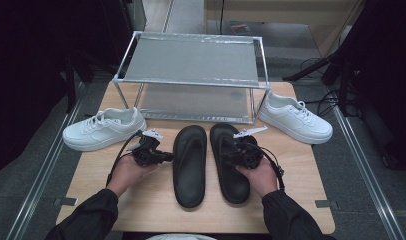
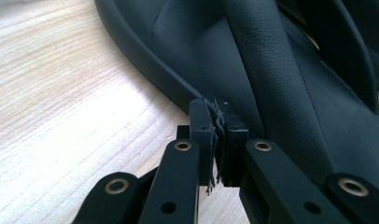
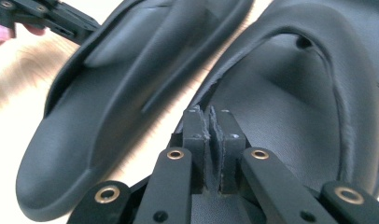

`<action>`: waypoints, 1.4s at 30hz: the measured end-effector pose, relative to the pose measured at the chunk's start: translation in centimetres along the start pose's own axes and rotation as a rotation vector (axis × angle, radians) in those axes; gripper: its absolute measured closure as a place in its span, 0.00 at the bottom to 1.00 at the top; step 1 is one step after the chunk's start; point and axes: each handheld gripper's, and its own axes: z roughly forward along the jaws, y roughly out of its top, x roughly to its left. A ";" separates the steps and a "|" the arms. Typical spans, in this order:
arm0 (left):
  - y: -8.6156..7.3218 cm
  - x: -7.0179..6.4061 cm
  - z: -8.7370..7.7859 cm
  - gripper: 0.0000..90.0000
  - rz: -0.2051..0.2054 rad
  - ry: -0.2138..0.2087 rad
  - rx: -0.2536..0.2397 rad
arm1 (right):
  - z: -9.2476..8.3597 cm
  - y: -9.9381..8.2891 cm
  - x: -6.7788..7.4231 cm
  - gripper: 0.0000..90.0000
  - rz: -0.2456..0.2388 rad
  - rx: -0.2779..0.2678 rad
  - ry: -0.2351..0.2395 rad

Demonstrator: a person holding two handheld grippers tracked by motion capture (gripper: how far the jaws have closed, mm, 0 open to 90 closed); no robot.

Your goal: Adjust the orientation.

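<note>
Item: pair of black flip-flops, lying side by side, toes away from the person, at the middle of the wooden table [image 1: 91, 165] in front of the two-tier metal shoe rack [image 1: 191, 75].

Left flip-flop [image 1: 189, 165]: the left gripper [image 1: 167, 157] sits at its outer edge, jaws pressed together with nothing visibly between them, tips just touching the sole's rim.

Right flip-flop [image 1: 230, 167]: the right gripper [image 1: 230, 156] rests over its footbed, jaws likewise pressed together, pinching nothing.

Handling, as judged: light, soft moulded foam or rubber; bends readily, matte and not slippery, not fragile. Best hold is the thin sole rim at mid-length, or the strap; a heel or toe grip would likely let it droop.

Also present: white sneaker [image 1: 103, 129] left of the rack, white sneaker [image 1: 296, 119] right of it.
</note>
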 end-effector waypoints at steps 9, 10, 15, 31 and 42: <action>-0.2 -0.1 0.1 0.98 -0.022 -0.020 0.006 | 0.3 0.0 0.5 0.95 0.014 -0.015 0.054; -0.2 -0.1 0.1 0.99 -0.023 -0.021 0.006 | 0.3 0.0 0.5 0.95 0.008 -0.014 0.048; -0.3 -0.3 0.3 1.00 -0.031 -0.036 0.002 | 0.3 0.0 0.5 0.94 -0.001 -0.013 0.041; 0.1 -1.4 1.3 0.99 -0.025 -0.063 -0.014 | 0.2 0.0 0.2 0.93 -0.009 -0.001 0.025; -0.1 -2.1 1.6 0.99 -0.038 -0.123 -0.010 | 0.1 -0.4 -1.1 0.87 0.011 -0.012 -0.037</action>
